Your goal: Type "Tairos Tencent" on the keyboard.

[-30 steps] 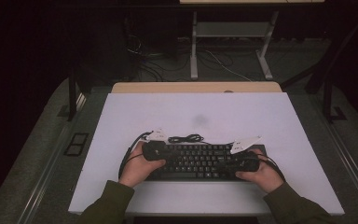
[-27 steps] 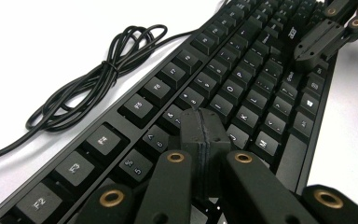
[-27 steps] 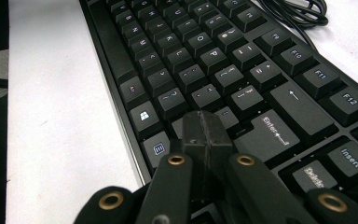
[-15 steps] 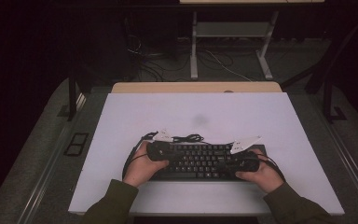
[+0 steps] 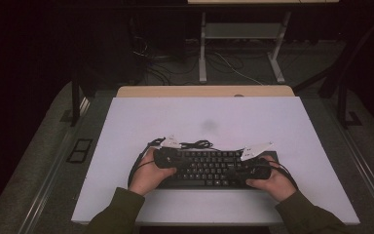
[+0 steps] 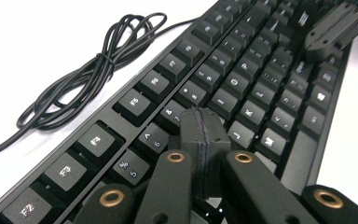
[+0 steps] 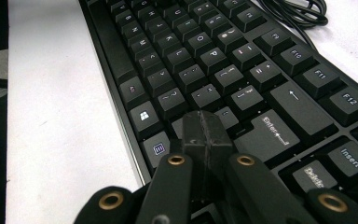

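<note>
Black mechanical keyboard lies near the front edge of white table | left gripper jaws pressed together, holding nothing, over the number row | right gripper likewise closed, beside Enter | change: none, both hands unmoved since a second ago, likely poised to press keys | coiled cable behind | room dark, grey carpet.

Keyboard ends under both hands, key legends too small in high view, cable cut at frame edge
</note>
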The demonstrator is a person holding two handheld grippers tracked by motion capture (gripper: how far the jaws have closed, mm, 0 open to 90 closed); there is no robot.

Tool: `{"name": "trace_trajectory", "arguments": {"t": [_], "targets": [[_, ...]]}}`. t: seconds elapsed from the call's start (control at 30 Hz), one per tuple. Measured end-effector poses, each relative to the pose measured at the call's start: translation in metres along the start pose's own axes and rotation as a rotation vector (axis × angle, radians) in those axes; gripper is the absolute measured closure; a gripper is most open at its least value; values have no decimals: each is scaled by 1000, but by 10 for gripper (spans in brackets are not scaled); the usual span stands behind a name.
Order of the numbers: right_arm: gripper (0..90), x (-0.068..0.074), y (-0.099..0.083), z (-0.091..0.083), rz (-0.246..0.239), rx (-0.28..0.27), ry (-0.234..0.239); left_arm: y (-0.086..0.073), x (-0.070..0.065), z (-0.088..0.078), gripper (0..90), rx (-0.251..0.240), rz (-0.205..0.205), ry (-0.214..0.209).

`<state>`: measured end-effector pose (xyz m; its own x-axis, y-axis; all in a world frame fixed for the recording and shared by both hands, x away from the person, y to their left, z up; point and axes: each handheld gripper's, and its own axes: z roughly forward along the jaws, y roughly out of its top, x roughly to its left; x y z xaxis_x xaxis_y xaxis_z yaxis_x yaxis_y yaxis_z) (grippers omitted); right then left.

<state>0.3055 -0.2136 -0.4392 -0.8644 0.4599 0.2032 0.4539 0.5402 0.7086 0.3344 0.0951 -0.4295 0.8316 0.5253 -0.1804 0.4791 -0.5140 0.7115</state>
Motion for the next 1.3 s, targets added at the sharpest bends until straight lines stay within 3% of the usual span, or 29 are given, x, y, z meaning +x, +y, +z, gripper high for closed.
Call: {"name": "trace_trajectory", "arguments": {"t": [0.6,0.87,1.3], "targets": [[896,0,0,0,2,-2,1,-3,1,-15,886,-67,3,-19],[896,0,0,0,3,-3,0,-6,2,-21,844,-95,-10,-17],[896,0,0,0,3,-5,0,-14,2,-33,647,-124,-11,-14]]}}
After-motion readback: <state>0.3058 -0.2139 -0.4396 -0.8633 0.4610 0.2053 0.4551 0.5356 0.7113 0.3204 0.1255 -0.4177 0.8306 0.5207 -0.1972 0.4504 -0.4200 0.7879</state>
